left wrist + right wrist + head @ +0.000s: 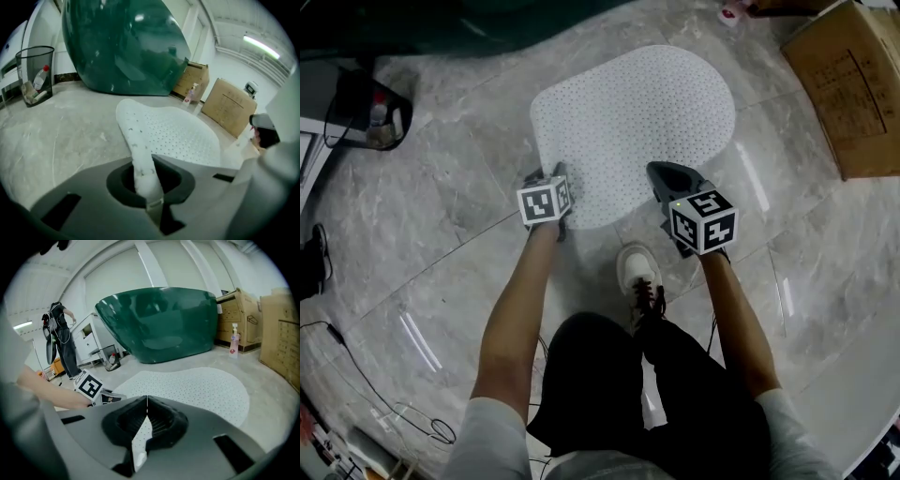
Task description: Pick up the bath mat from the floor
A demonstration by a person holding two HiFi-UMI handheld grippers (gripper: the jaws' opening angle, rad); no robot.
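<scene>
Seen from above, a person stands on a grey marble floor [441, 187] holding a claw in each hand. At the far left edge of the floor stands a wire wastebasket [33, 75], well apart from the work. Next comes the left claw [560, 174], pressed together on the near left corner of the bath mat [633, 122]. In the left gripper view that corner is pinched into a raised ridge that runs up out of the jaws, which shows the mat is soft and bends easily. The mat itself is white, rounded at the far end and dotted all over with small holes. It lies mostly flat in the middle of the floor, just ahead of the person's shoe [639, 277], with a dark green bathtub [122, 47] beyond it at the far edge. The right claw [668, 180] is pinching the mat's near right edge, and in the right gripper view a thin white sliver of mat sits between its closed jaws. At the far right edge of the floor is a cardboard box [848, 84]. The mat looks light, thin and rubbery, likely to sag and swing between the two holds. It may cling to the smooth floor if its underside grips. The two near corners seem the sensible places to hold it, set wide apart so it hangs evenly and peels up from the near edge.
</scene>
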